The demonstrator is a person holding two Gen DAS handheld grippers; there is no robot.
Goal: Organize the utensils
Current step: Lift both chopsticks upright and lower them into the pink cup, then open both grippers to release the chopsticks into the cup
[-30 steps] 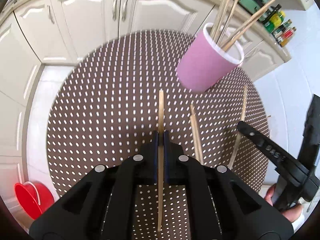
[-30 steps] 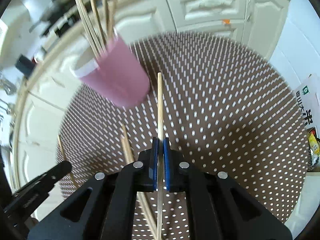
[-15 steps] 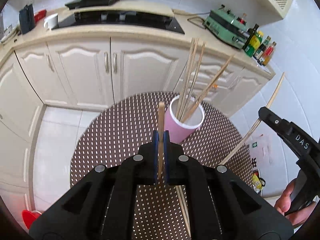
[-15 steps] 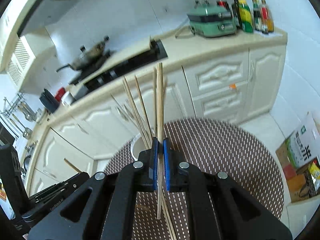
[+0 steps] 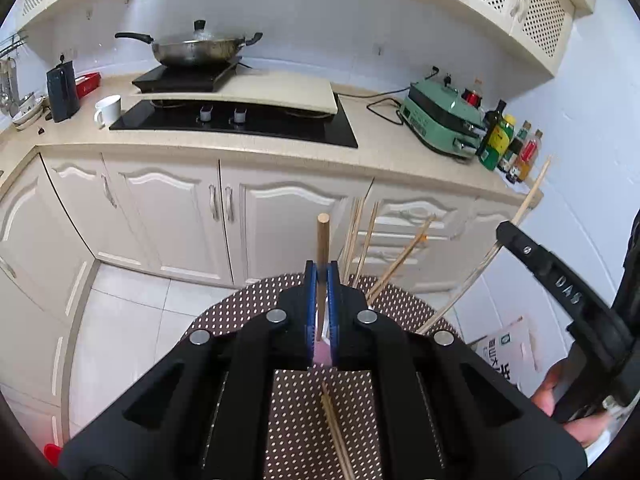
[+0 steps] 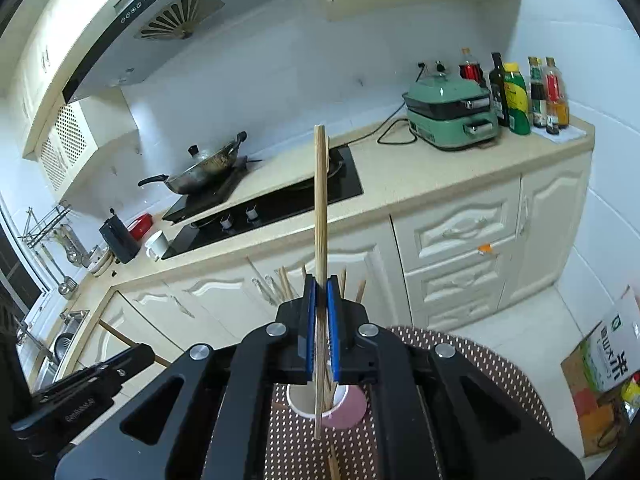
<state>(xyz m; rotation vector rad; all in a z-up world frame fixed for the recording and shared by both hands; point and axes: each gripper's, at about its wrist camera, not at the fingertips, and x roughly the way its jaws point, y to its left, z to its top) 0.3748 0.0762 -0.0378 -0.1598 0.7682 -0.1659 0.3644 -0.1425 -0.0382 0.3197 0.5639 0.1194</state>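
- Left tool (image 5: 321, 276): blue pads closed tight on one chopstick (image 5: 323, 240), held upright above the table, blunt end up.
- Right tool (image 6: 321, 292): pads clamped on a second, longer chopstick (image 6: 320, 200), upright; its lower end hangs over the mouth of the pink cup (image 6: 344, 406).
- Right tool as seen from the left wrist view (image 5: 560, 280): at the right edge, gripped by a hand (image 5: 568, 416), its chopstick slanting up to the right.
- Left tool as seen from the right wrist view (image 6: 80, 392): at the lower left, with a short length of chopstick showing past it.
- Pink cup: white inside, standing on the table just beyond the right tool's pads; it holds a bundle of chopsticks (image 6: 286, 284) that fan out above the tool body.
- Table (image 5: 240, 308): round, brown cover with white dots.
- Loose chopsticks (image 5: 336, 432): lying on the table near the left tool, a pair side by side.
- Far side: cream cabinets (image 5: 168, 208), black hob (image 5: 240, 120), lidded wok (image 5: 196, 48), white mug (image 5: 108, 108), green cooker (image 5: 440, 116), row of bottles (image 5: 508, 144).
- Floor, right: printed bag (image 6: 616, 352) in a cardboard box.
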